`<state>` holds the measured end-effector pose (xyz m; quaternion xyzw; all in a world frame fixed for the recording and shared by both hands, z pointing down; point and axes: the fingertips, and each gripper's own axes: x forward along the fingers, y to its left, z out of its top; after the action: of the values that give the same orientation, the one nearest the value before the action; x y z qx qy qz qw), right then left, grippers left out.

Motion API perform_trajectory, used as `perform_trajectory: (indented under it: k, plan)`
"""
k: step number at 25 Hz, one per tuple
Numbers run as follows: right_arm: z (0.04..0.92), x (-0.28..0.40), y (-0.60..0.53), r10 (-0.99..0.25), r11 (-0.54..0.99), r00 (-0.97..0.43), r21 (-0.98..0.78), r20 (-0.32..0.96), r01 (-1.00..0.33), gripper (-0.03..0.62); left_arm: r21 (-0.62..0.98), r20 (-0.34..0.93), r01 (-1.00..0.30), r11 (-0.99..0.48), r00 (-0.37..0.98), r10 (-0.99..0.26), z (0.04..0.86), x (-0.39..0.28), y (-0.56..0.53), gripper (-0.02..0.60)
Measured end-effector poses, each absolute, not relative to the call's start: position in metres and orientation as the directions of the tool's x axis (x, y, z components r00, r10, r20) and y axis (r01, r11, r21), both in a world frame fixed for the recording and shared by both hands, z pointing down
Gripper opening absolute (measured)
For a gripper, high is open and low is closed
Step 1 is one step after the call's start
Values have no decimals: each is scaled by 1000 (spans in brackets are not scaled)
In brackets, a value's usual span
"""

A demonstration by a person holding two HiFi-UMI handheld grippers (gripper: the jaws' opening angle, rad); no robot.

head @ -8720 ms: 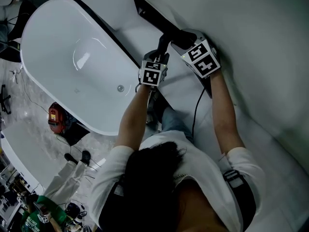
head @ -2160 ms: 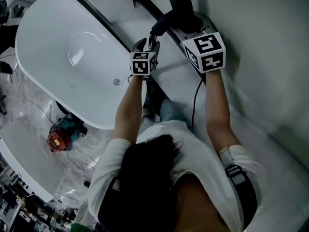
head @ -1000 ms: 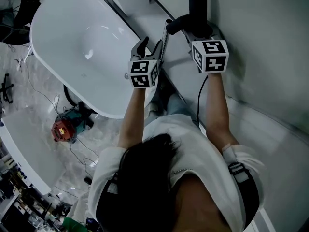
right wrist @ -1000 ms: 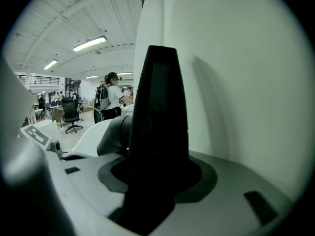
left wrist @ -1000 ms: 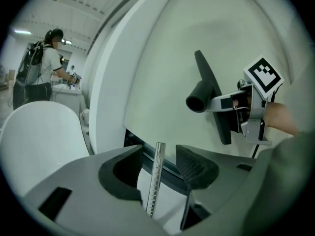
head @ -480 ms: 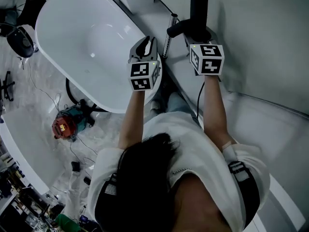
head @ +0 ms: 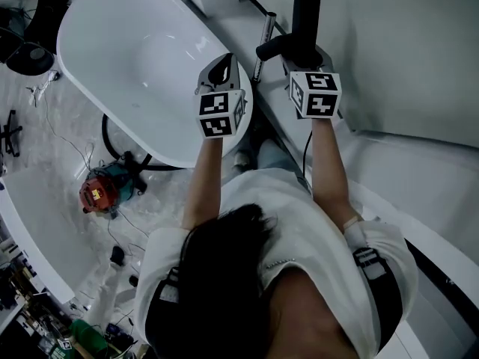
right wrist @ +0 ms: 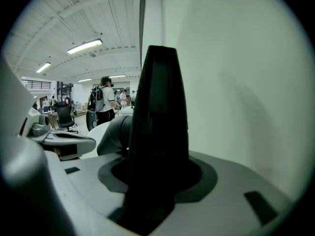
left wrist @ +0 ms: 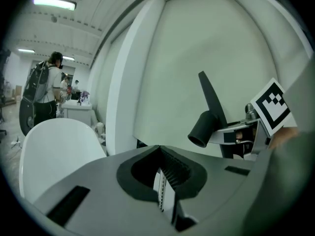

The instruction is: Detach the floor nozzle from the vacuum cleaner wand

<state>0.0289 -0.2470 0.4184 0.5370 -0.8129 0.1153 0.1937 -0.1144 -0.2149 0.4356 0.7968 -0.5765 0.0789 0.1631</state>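
The black floor nozzle [head: 305, 13] is gripped between the right gripper's [head: 303, 52] jaws. It is judged rigid, light, best held mid-body. The left gripper [head: 224, 67] is clenched empty, the wand [head: 262, 43] just beside it.

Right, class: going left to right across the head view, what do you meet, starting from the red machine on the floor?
Red machine → left gripper, its jaws just closed on nothing → silver wand → black floor nozzle, gripped by the right gripper.
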Motion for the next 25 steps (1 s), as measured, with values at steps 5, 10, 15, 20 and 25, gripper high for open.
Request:
perform_trajectory:
  k: [5,10,15,20,25]
  plan:
    - [414,26,-228,-834,380,-338,11,437,-925,215,169,318,-933,-318,358,-878,424,-109,-198,3]
    - [424,25,-204,-838,372,-329,14,436,-928,215,168,303,-929,-329,366,-880,427,-106,-178,3]
    - [426,25,-180,-847,354,-312,21,430,-935,216,158,290,-927,-340,373,-882,422,-104,-159,3]
    - [425,22,-178,-850,357,-310,33,425,-933,216,157,289,-924,-348,379,-879,422,-102,-158,3]
    - [424,16,-181,-851,366,-314,47,421,-929,215,159,282,-924,-347,379,-881,423,-102,-159,4]
